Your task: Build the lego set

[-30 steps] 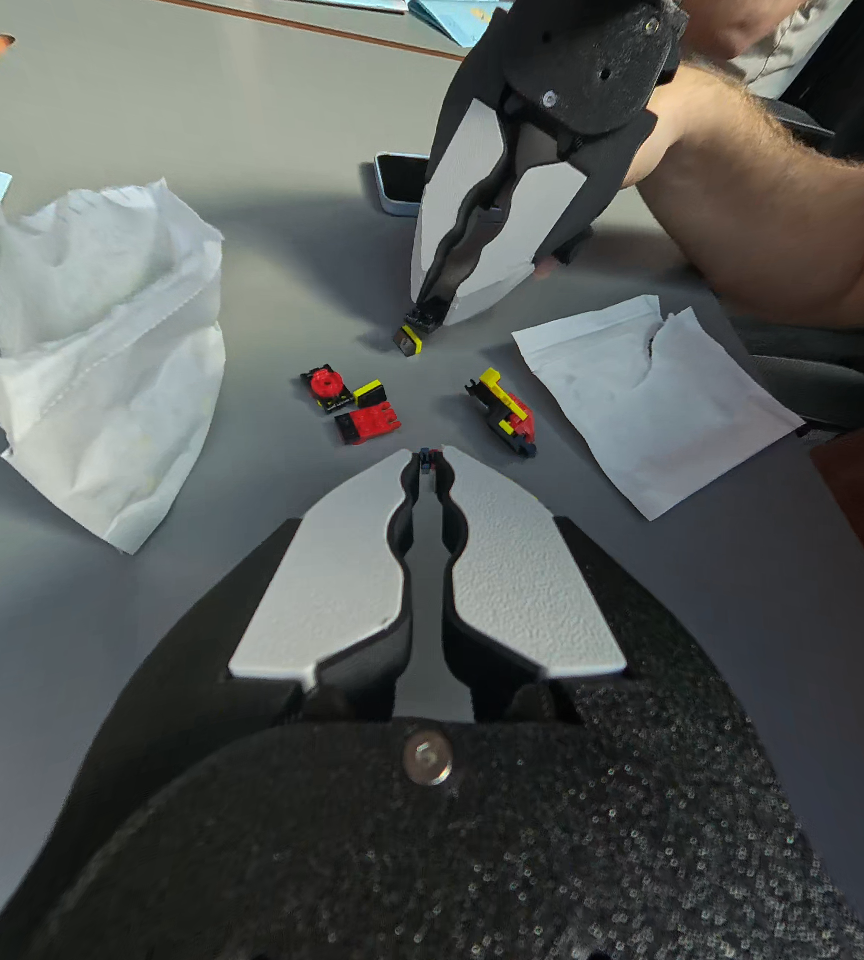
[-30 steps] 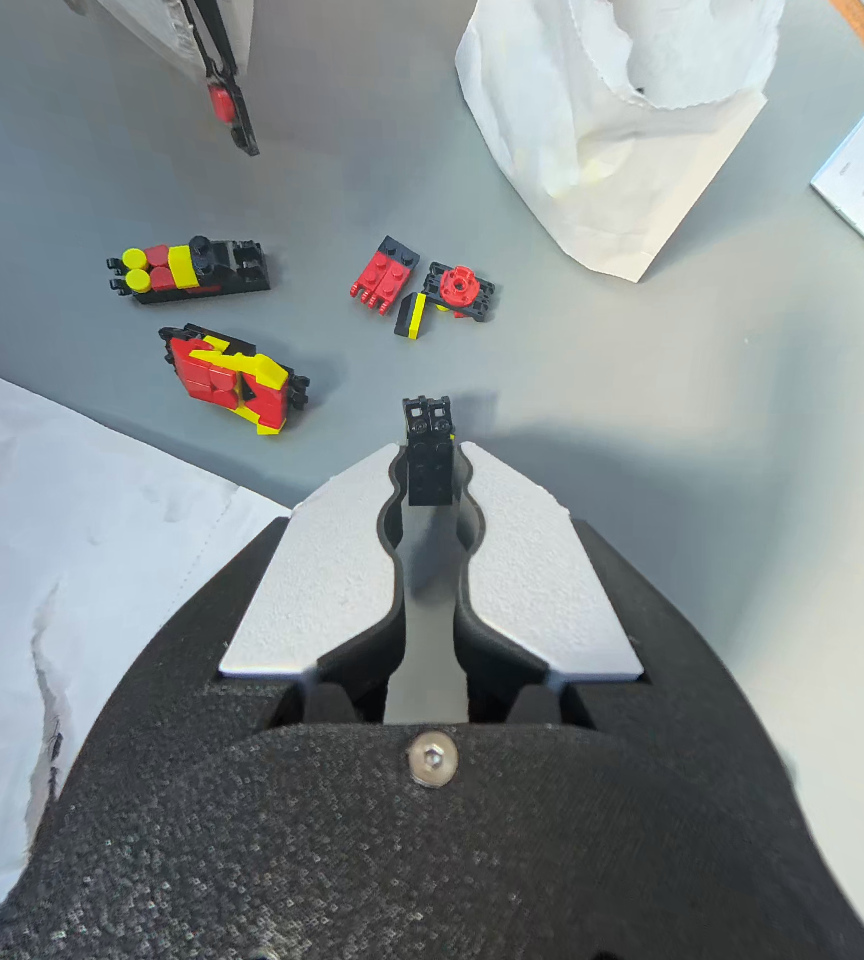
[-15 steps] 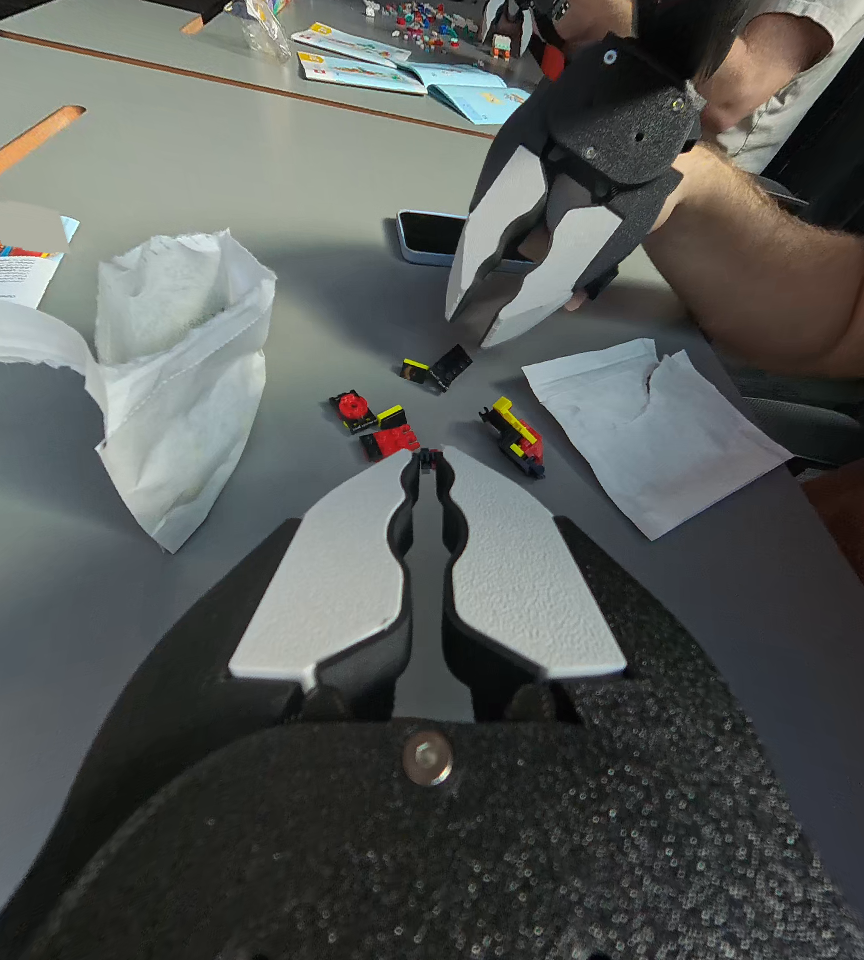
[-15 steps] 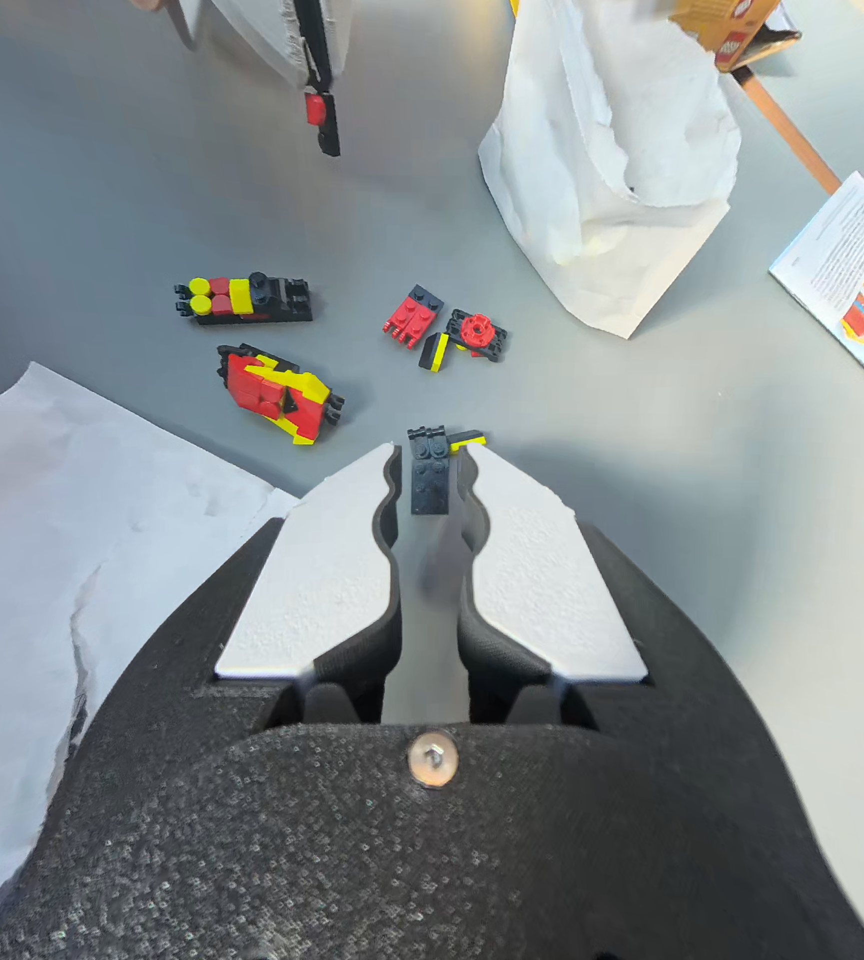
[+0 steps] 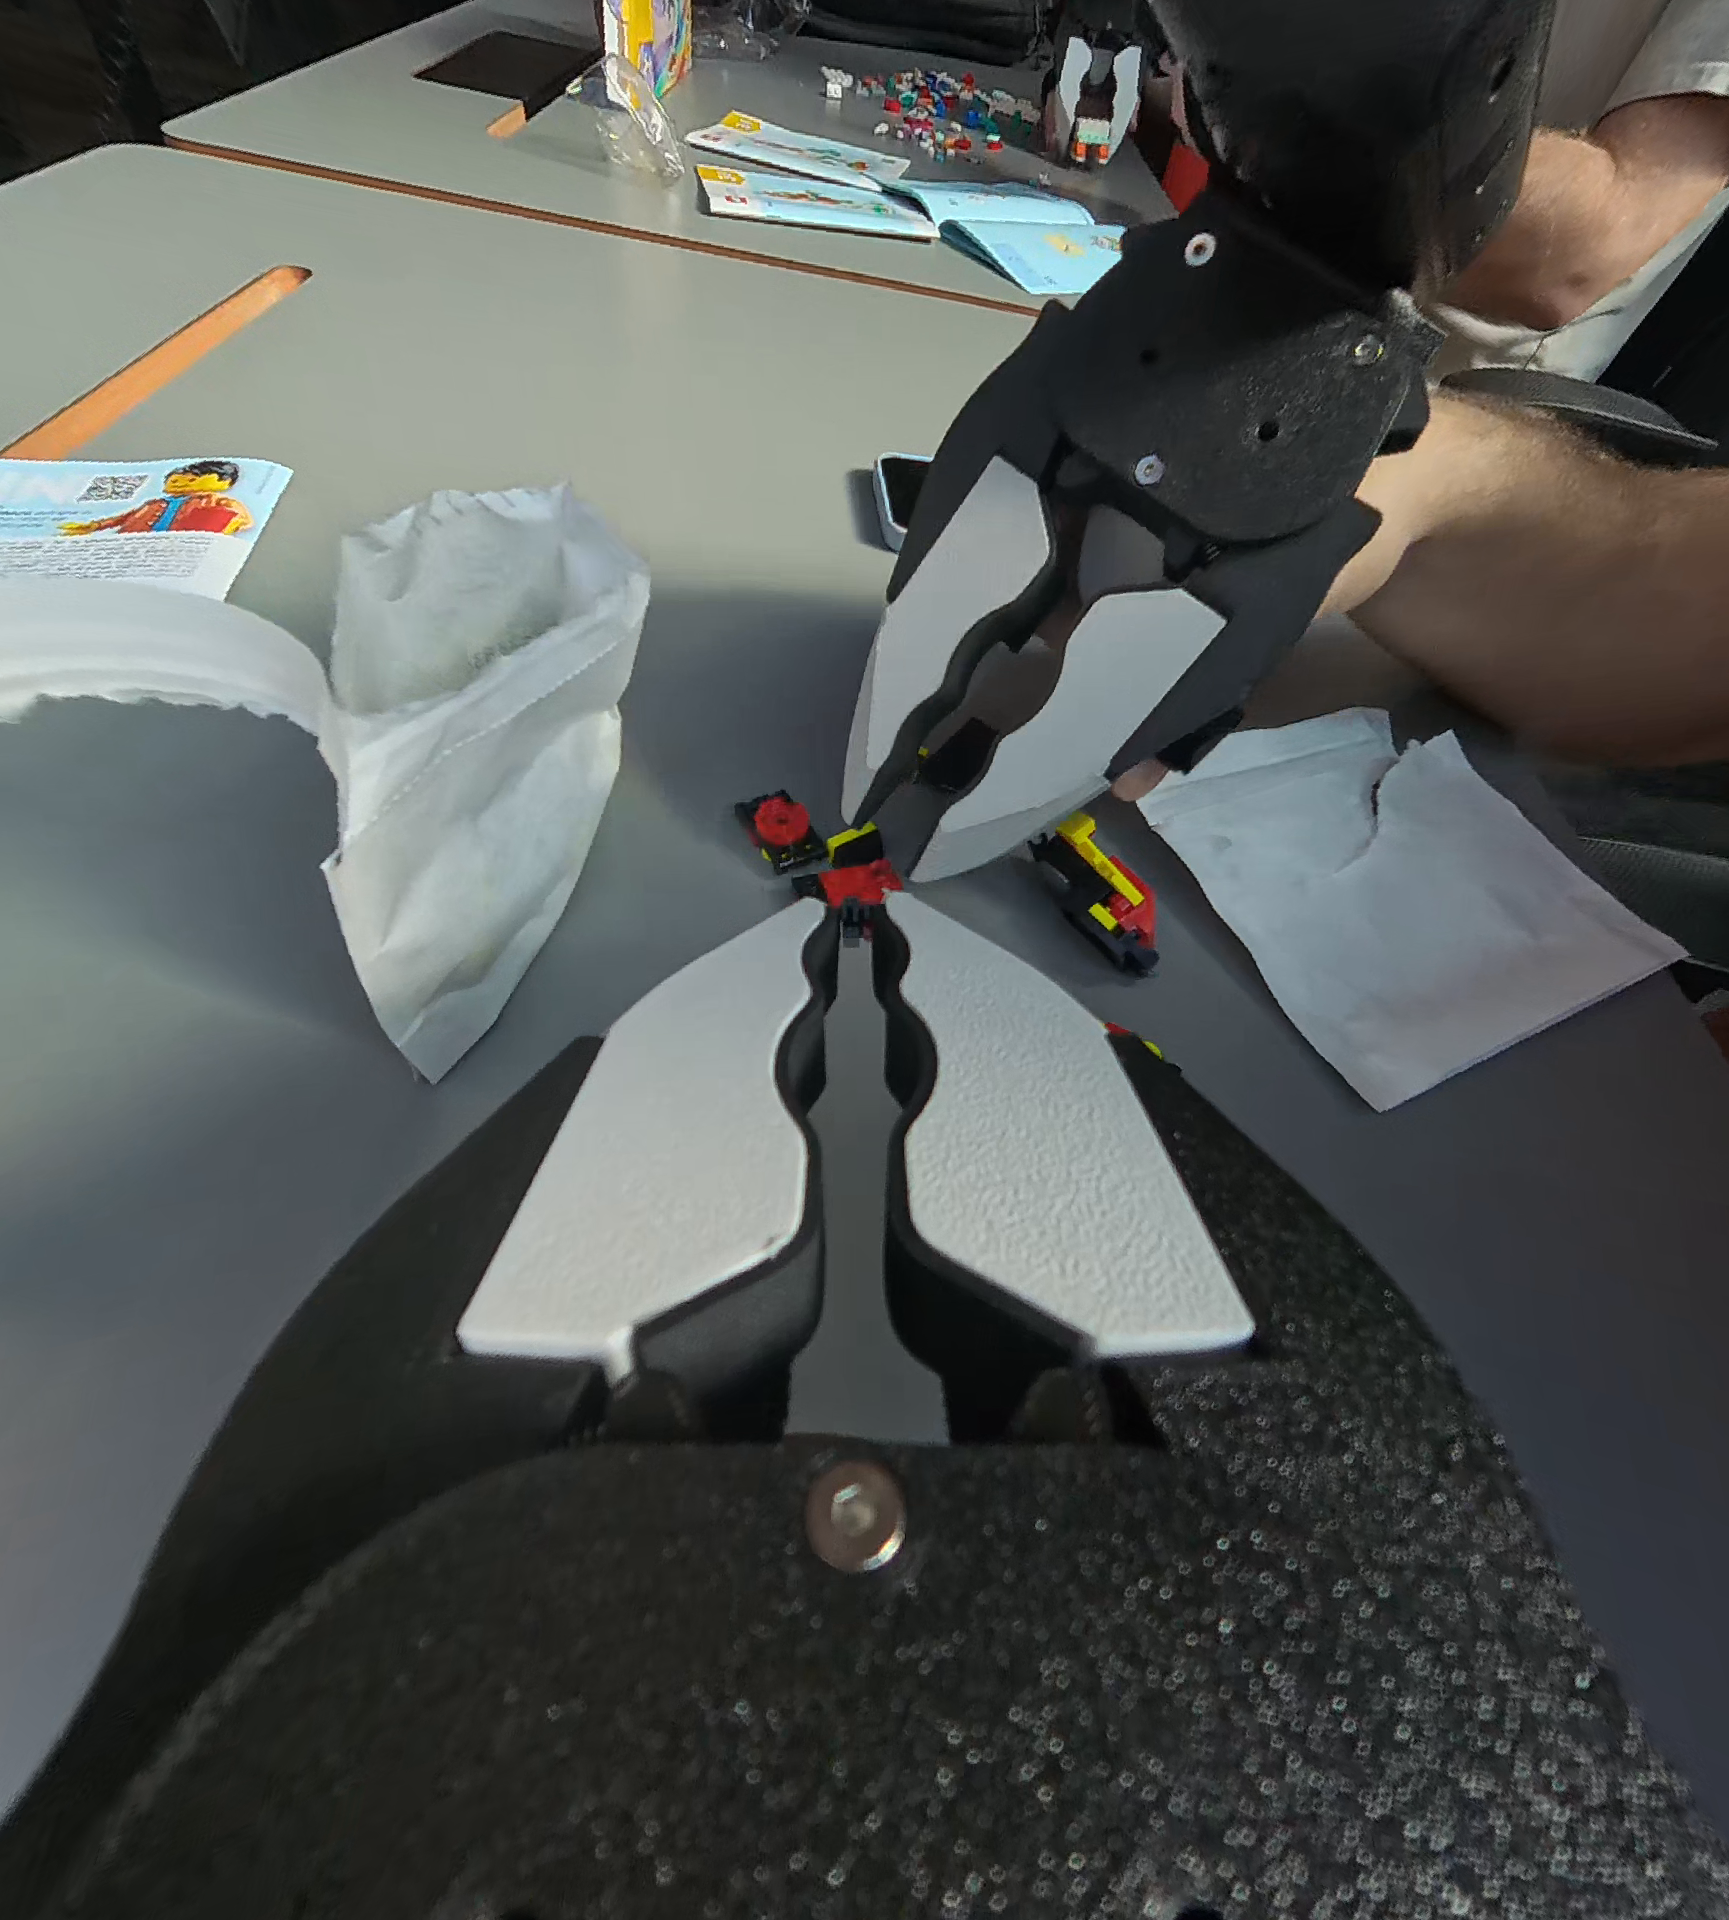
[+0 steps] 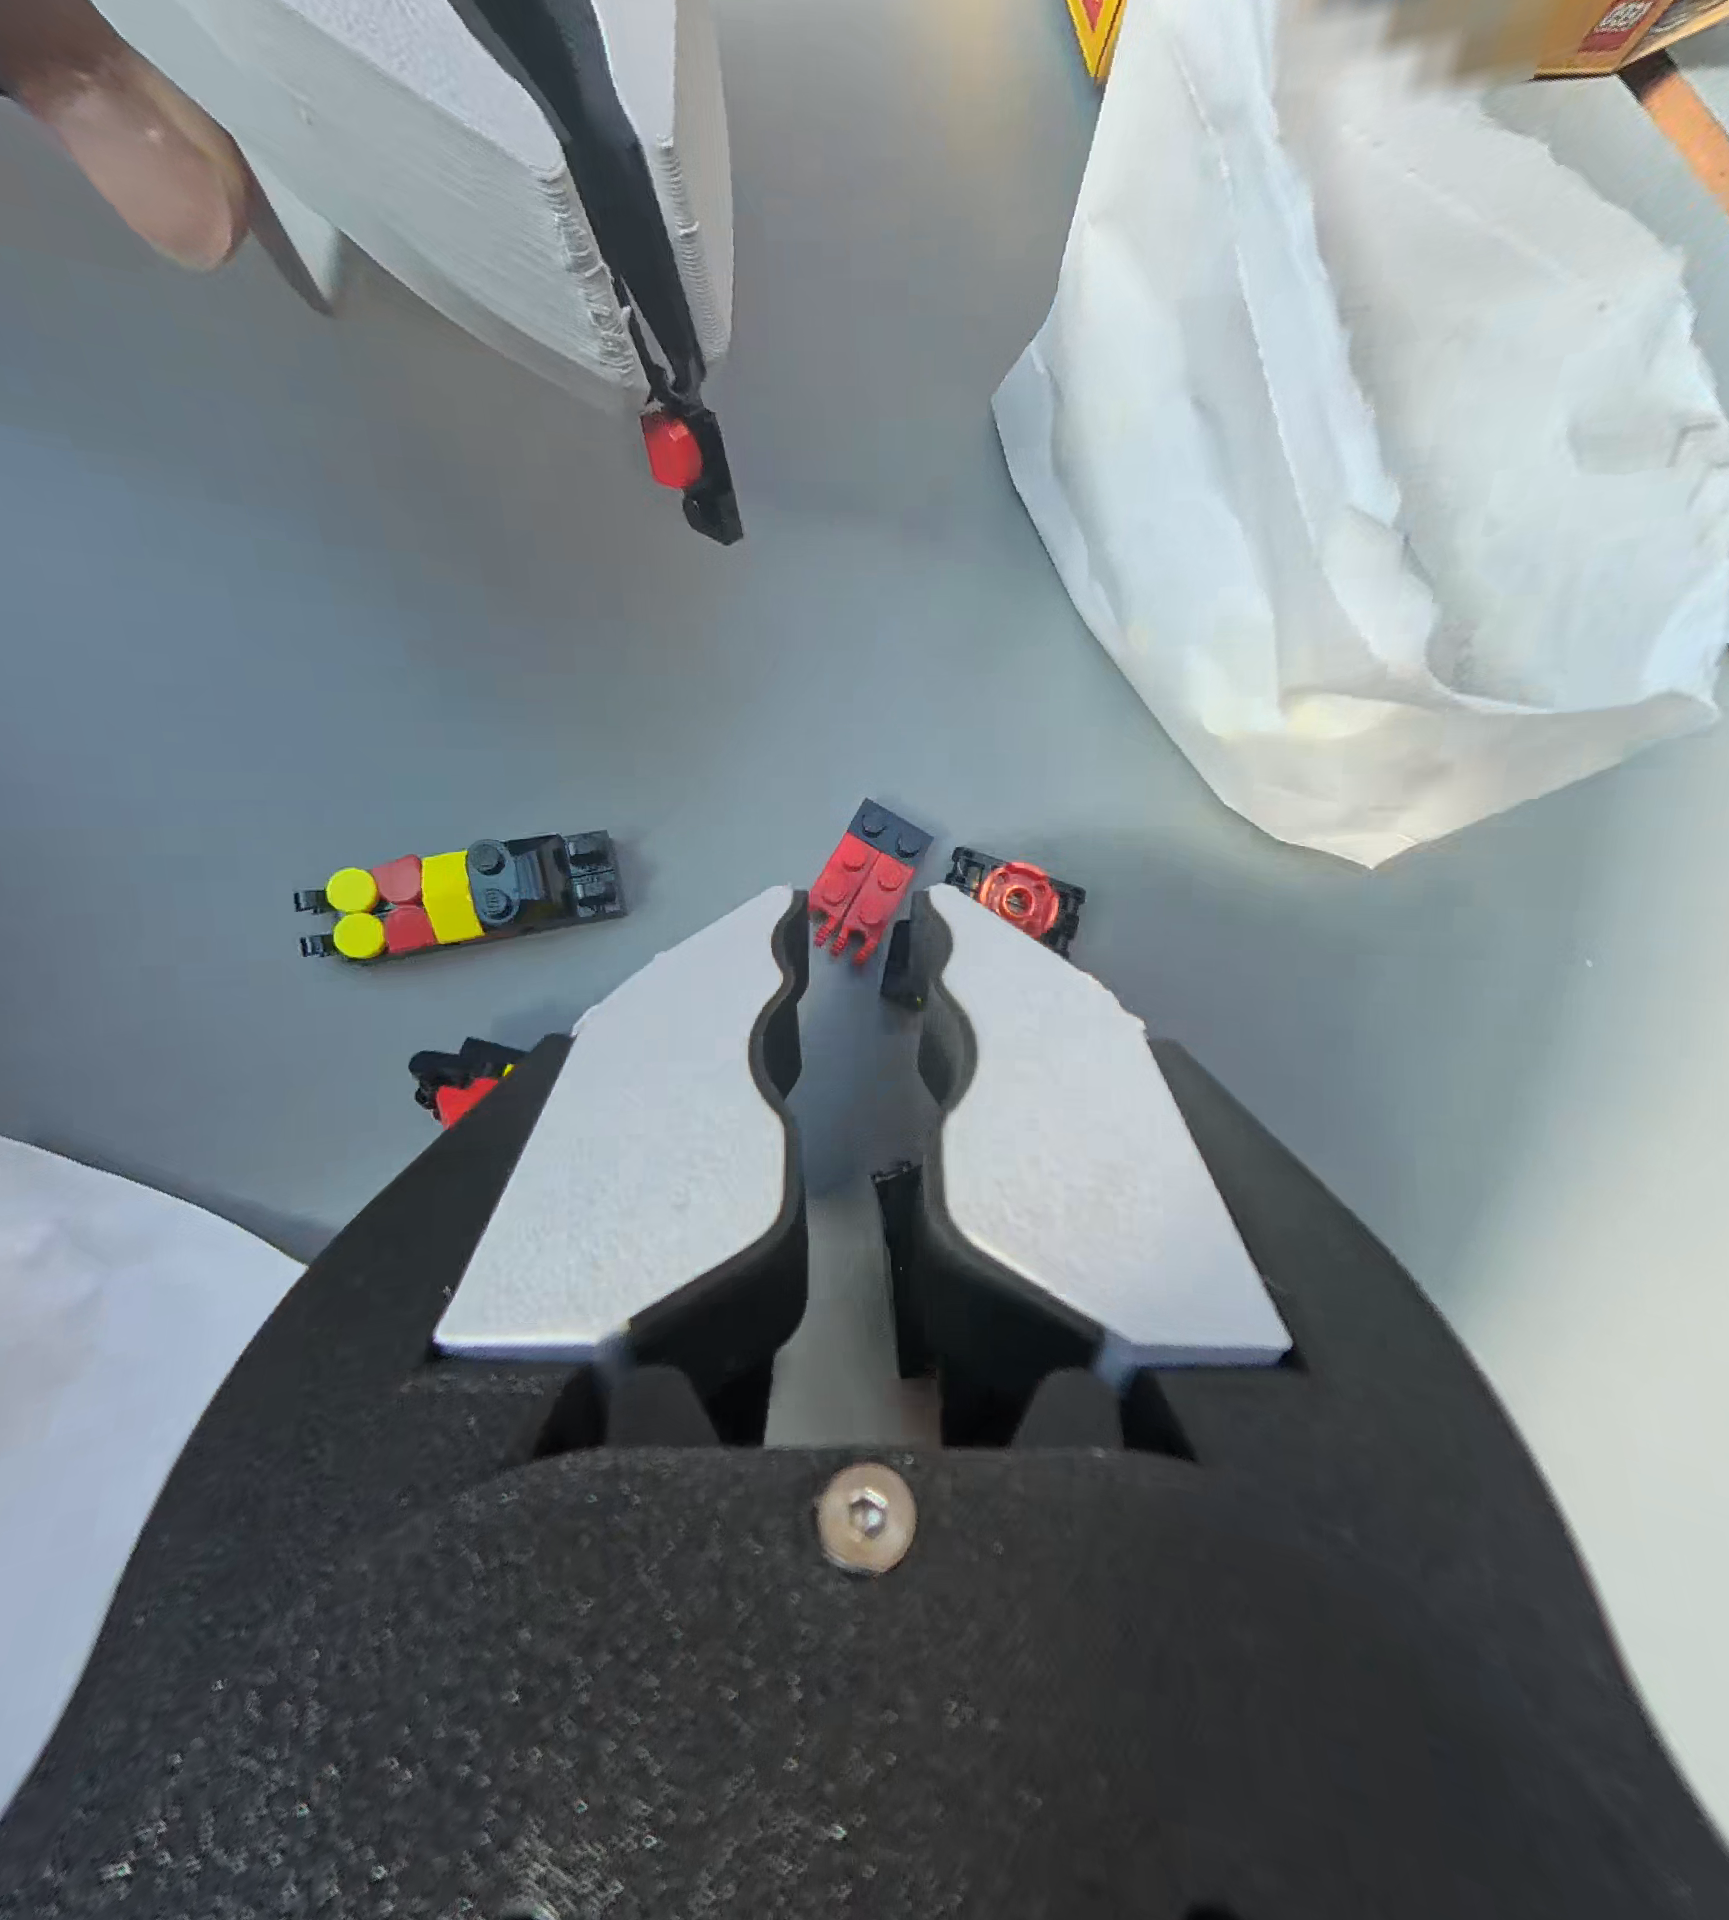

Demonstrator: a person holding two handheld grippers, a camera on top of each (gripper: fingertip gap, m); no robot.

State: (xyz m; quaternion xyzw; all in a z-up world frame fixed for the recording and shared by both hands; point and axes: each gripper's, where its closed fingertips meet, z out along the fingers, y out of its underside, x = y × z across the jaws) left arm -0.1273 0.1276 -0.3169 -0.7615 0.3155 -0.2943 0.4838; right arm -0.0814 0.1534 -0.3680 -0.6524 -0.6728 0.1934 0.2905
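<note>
My left gripper (image 5: 855, 914) is shut on a small black piece with a red round tile; the right wrist view shows that piece (image 6: 683, 462) hanging from its tips above the table. My right gripper (image 6: 860, 914) is open and low over the table, pads apart. A red hinge plate with a dark end (image 6: 865, 883) lies just past its tips. A small black and yellow slope (image 6: 907, 966) lies against its right finger. The black piece (image 6: 896, 1195) lies loose on the table farther back between its fingers. The left wrist view shows the right gripper (image 5: 896, 847) beside the red plate (image 5: 855, 883).
A red round piece on a black plate (image 6: 1016, 899), a long black, yellow and red assembly (image 6: 465, 899) and a red and yellow assembly (image 5: 1099, 894) lie nearby. An upright white paper bag (image 6: 1359, 468), a flat white bag (image 5: 1390, 894), a booklet (image 5: 81, 520) and a phone (image 5: 896, 499) surround them. Some 8 cm of space lies between my two pairs of fingers.
My right gripper let go of the black piece, which now lies on the table, and moved forward to the red hinge plate. My left gripper kept its small piece.
</note>
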